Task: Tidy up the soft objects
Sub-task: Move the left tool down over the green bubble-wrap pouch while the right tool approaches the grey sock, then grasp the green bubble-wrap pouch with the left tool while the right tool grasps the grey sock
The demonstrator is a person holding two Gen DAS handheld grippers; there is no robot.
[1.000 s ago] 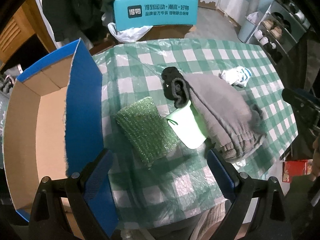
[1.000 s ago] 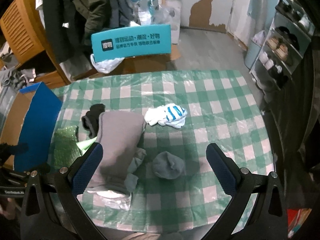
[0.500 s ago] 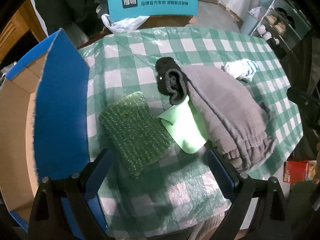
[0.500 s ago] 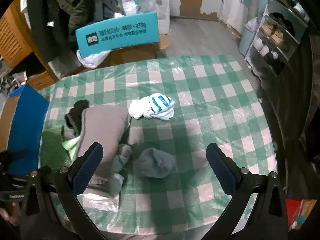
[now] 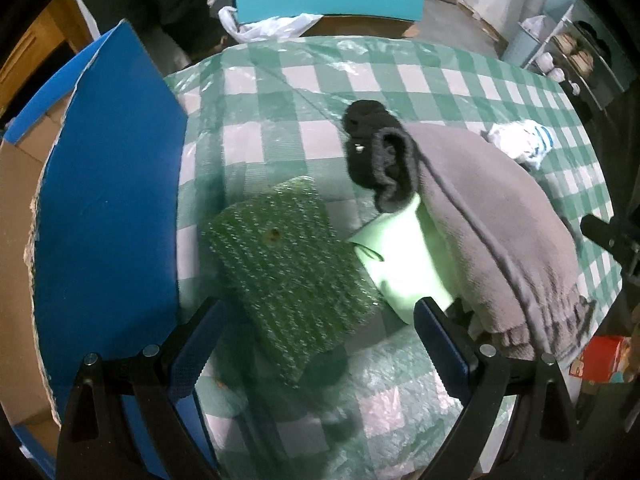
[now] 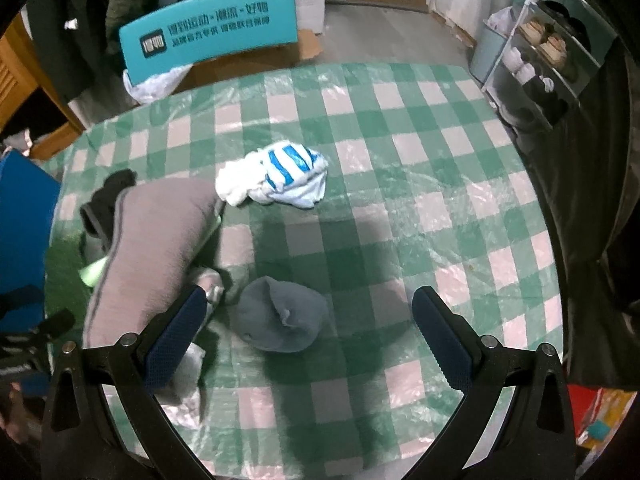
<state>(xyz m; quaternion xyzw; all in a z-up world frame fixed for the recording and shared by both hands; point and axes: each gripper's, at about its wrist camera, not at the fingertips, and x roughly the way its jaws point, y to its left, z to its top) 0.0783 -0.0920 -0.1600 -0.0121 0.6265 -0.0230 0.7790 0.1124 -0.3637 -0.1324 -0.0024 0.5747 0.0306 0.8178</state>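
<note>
A green bubble-wrap pad (image 5: 288,272) lies on the checked table, just ahead of my open left gripper (image 5: 320,344), which holds nothing. Beside the pad are a pale green cloth (image 5: 404,256), a dark sock (image 5: 372,152) and a folded grey garment (image 5: 492,216). In the right wrist view my right gripper (image 6: 308,332) stands open above a balled grey sock (image 6: 280,320). Farther off lies a white and blue striped cloth (image 6: 280,176). The grey garment (image 6: 148,240) is at the left there.
An open cardboard box with a blue flap (image 5: 108,200) stands at the table's left edge. A teal sign on a chair back (image 6: 208,32) is behind the table (image 6: 440,184). A shoe rack (image 6: 548,60) stands at the right, and a red carton (image 5: 600,356) sits low beside the table.
Both grippers have moved lower and closer to the table. The bubble-wrap pad looms larger between the left fingers; the grey sock now sits between the right fingers. No object has shifted.
</note>
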